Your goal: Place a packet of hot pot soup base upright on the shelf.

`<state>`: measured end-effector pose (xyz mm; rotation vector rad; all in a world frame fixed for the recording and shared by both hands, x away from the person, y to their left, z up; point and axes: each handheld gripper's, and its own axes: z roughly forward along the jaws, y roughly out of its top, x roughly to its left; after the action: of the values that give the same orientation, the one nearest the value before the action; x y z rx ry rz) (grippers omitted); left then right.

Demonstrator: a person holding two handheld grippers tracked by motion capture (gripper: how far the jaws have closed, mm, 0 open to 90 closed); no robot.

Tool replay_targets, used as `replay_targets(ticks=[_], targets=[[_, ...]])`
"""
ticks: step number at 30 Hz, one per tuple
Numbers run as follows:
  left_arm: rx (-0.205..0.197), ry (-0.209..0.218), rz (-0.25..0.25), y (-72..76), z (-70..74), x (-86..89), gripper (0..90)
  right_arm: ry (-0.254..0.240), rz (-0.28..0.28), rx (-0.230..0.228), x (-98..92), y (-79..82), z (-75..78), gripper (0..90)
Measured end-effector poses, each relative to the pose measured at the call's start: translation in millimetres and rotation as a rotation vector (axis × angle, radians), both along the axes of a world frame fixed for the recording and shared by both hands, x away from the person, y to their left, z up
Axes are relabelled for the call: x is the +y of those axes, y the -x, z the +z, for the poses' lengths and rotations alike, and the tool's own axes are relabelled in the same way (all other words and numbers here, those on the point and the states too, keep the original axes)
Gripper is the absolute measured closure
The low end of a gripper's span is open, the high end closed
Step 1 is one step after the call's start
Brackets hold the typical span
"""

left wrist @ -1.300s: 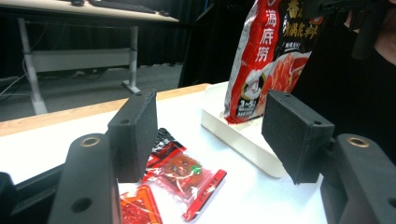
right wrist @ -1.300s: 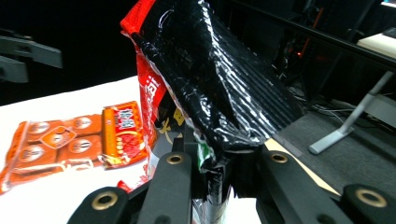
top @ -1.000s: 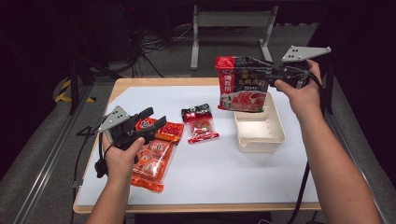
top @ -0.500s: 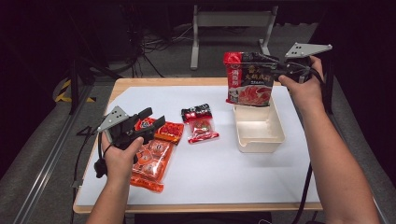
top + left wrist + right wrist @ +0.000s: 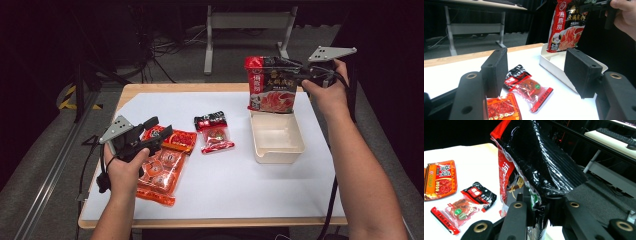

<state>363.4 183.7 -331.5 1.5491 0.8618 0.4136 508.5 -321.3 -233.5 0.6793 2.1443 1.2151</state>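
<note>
My right gripper (image 5: 292, 75) is shut on the top edge of a large red and black soup-base bag (image 5: 270, 87), pinching its crumpled black foil (image 5: 541, 162) between the pads. The bag hangs upright with its lower edge over the far end of a cream plastic tray (image 5: 280, 159). My left gripper (image 5: 159, 127) stays open low over the left of the table, above two orange sauce packets (image 5: 160, 172). Between its fingers (image 5: 495, 70) nothing is held; a small red and black packet (image 5: 526, 86) lies on the table beyond them.
The small packet (image 5: 214, 132) lies mid-table between the orange packets and the tray. A white sheet (image 5: 240, 195) covers the wooden tabletop. Past the far edge, a metal stand (image 5: 247, 22) and cables rest on the dark floor.
My right hand has carried the bag a little to the right and slightly down, to the tray's far end. The left hand has stayed still.
</note>
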Motion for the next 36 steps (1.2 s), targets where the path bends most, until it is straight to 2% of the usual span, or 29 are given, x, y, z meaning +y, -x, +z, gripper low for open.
replay_targets(ticks=[9,12,36], targets=[[0.009,0.001,0.028,7.4,-1.0,12.3,37.4,-0.011,0.019,-0.004,-3.6,-8.7,-9.4,79.2],[0.013,0.0,0.034,7.8,-2.0,15.0,37.4,0.002,0.018,-0.001,-4.4,-12.9,-13.8,79.1],[0.021,0.006,0.03,5.4,-3.3,12.8,36.8,0.003,-0.009,0.015,-5.6,-19.4,-40.9,77.8]])
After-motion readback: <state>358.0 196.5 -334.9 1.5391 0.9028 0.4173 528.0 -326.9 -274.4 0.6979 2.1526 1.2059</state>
